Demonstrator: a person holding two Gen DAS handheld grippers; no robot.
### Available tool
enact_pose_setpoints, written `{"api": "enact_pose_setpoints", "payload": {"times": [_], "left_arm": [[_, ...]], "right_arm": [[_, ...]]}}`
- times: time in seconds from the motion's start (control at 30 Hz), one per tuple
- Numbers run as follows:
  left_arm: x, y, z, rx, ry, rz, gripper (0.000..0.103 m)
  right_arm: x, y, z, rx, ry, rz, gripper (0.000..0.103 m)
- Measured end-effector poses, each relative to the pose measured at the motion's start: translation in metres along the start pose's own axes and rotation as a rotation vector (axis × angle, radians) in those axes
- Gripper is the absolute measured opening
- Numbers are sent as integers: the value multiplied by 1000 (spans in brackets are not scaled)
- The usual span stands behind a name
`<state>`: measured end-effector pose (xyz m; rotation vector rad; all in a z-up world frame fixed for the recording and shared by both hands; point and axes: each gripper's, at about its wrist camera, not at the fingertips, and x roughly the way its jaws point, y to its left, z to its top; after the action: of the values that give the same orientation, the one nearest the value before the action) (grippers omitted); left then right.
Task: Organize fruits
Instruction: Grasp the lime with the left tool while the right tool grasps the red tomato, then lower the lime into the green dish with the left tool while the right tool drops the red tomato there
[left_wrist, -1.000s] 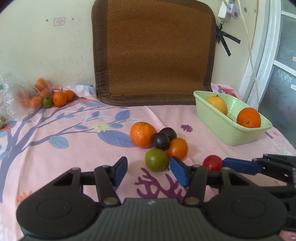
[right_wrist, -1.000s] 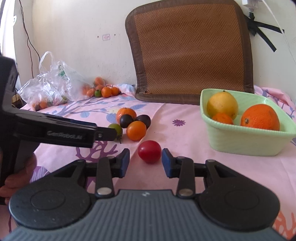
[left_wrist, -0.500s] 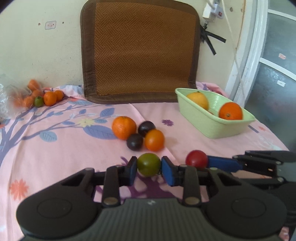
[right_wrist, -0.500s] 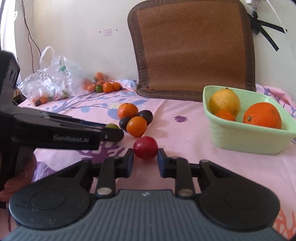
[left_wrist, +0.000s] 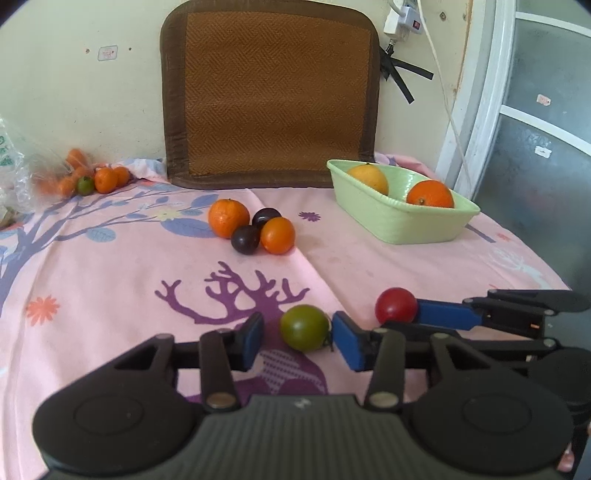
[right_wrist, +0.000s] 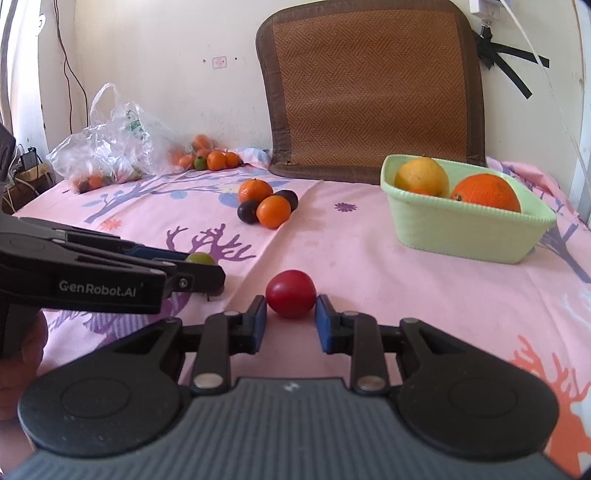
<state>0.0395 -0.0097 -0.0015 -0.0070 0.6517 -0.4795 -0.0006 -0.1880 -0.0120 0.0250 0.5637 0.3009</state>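
A green tomato (left_wrist: 304, 327) sits between the blue pads of my left gripper (left_wrist: 297, 336); there is a gap on its left side and the right pad is at its skin, so the gripper is open around it. A red tomato (right_wrist: 291, 293) sits between the pads of my right gripper (right_wrist: 290, 319), which touch both its sides. Both tomatoes seem lifted off the pink cloth and drawn back toward me. The red tomato also shows in the left wrist view (left_wrist: 396, 305). A green basket (right_wrist: 461, 225) at the right holds an orange (right_wrist: 485, 192) and a yellow fruit (right_wrist: 421, 176).
An orange (left_wrist: 228, 218), two dark plums (left_wrist: 245, 239) and a small orange fruit (left_wrist: 277, 235) cluster mid-table. More small fruits (right_wrist: 212, 159) and a plastic bag (right_wrist: 107, 147) lie at the back left. A woven mat (left_wrist: 273, 92) leans on the wall.
Both grippers have pulled back and up from the fruit cluster, each with its tomato between the pads. The left pads have opened wider around the green tomato.
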Motion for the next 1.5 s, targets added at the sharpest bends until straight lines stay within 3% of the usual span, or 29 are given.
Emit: {"api": "enact_pose_setpoints", "payload": {"times": [0.57, 0.67, 0.7, 0.83, 1.17, 1.3, 1.5], "left_arm": [[-2, -3, -2, 18, -11, 39, 43], [-1, -3, -2, 15, -9, 28, 36], [-1, -4, -2, 20, -9, 17, 30], [-1, -8, 2, 27, -11, 0, 29], [35, -47, 82, 81, -95, -102, 30], [72, -56, 110, 45, -46, -142, 30], [110, -68, 127, 36, 2, -175, 30]], "right_arm": [[1, 0, 1, 5, -5, -18, 38], [2, 0, 1, 6, -2, -21, 41], [2, 1, 2, 0, -1, -20, 39], [-1, 3, 3, -28, -27, -25, 32], [-19, -49, 35, 39, -206, -178, 32], [-12, -67, 42, 19, -236, -249, 32], [6, -75, 40, -31, -222, -268, 33]]}}
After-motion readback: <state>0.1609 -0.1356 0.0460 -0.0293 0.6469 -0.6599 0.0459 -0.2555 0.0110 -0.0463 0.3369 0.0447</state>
